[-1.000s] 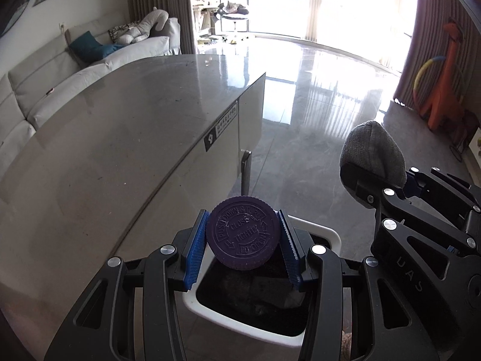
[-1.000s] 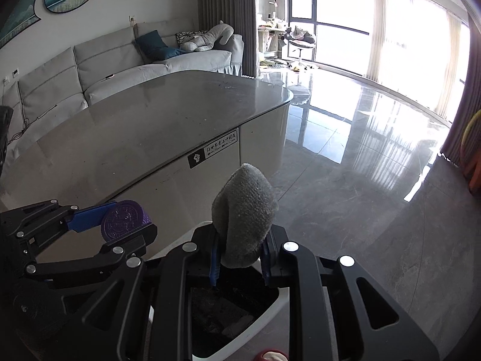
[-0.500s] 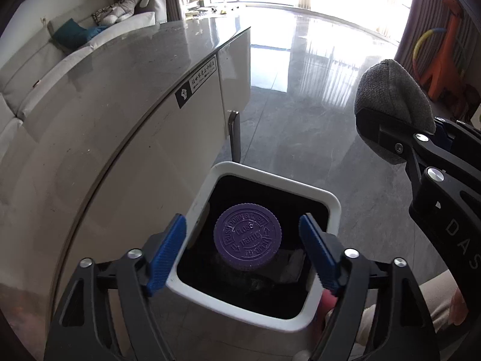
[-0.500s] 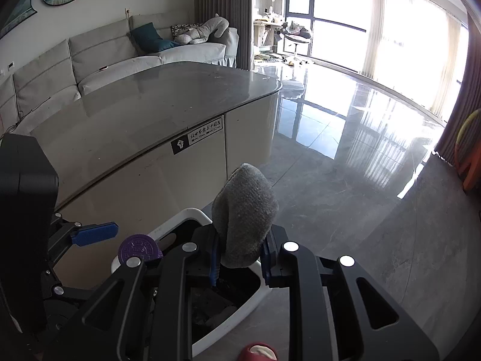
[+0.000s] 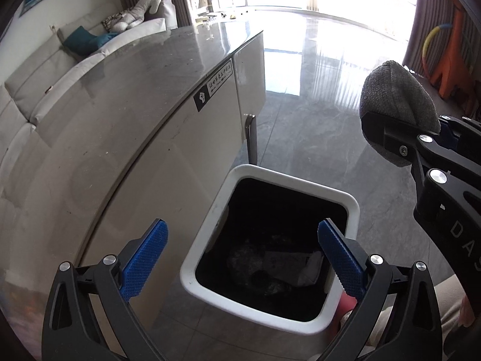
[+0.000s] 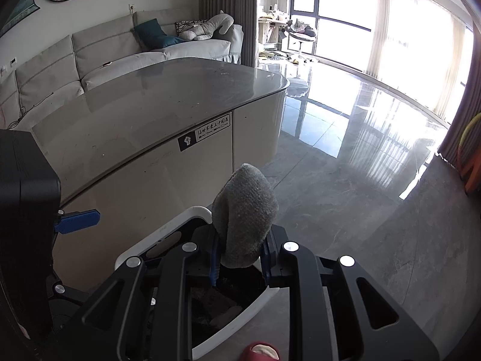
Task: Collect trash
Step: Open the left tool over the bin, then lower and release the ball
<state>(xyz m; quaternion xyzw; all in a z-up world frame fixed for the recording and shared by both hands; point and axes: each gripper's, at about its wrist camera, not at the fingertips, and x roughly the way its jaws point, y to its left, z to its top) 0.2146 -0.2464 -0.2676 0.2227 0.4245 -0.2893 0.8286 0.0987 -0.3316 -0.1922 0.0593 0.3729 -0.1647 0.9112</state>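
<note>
Hiding bin (image 5: 354, 207) contents — dark, indistinct

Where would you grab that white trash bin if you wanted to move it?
Grab the white trash bin by its thick rounded rim, coming straight down from above with one finger inside and one outside. The top is open, and the rim gives a firm edge; the walls are probably too wide to span.

The trash bin (image 5: 351, 207) is white with rounded corners and a black liner, and it stands open on the grey floor just beside the counter. Inside it lie crumpled pieces of trash (image 5: 270, 267), dark and pale. A grey knitted cloth (image 6: 245, 210) is held upright above the bin's rim.
</note>
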